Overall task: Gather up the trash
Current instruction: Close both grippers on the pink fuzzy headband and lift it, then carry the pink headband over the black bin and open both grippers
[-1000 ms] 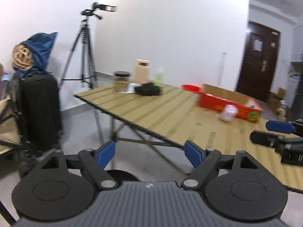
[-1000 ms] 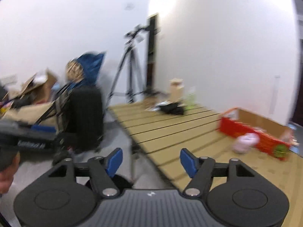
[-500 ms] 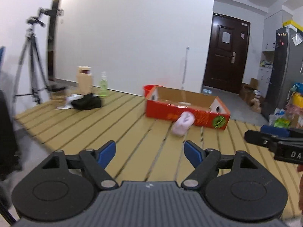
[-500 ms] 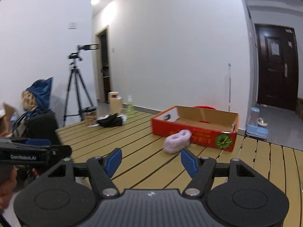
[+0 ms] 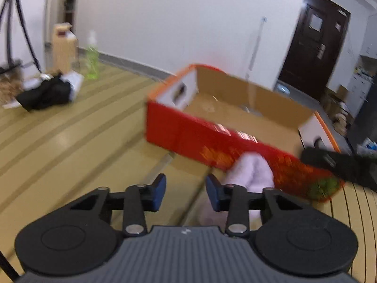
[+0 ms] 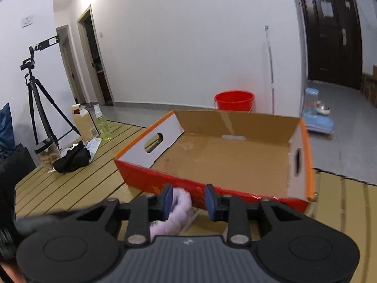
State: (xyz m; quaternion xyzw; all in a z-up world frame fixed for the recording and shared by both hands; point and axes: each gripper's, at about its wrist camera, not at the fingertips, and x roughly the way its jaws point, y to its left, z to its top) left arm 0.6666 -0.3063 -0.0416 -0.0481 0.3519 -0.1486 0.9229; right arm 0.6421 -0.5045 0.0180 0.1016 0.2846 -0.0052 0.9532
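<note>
A pale pink crumpled wad [image 5: 252, 172] lies on the wooden slat table against the front wall of an open red cardboard box [image 5: 212, 141]. My left gripper [image 5: 186, 194] is open, just left of the wad. My right gripper [image 6: 188, 201] is open above the wad [image 6: 179, 208], which shows partly between its fingers; the empty box [image 6: 223, 162] lies right behind. The right gripper also shows in the left wrist view [image 5: 339, 165] at the right edge.
A black cloth [image 6: 71, 159], a green spray bottle [image 6: 103, 127], a tan carton [image 6: 81, 121] and a jar stand at the table's far left. A tripod [image 6: 37, 99] and a red bucket [image 6: 234, 100] are on the floor beyond. The table edge runs behind the box.
Both grippers have swung from the room's left side to the box and moved in close over the pink wad. Their jaws stand narrower than before.
</note>
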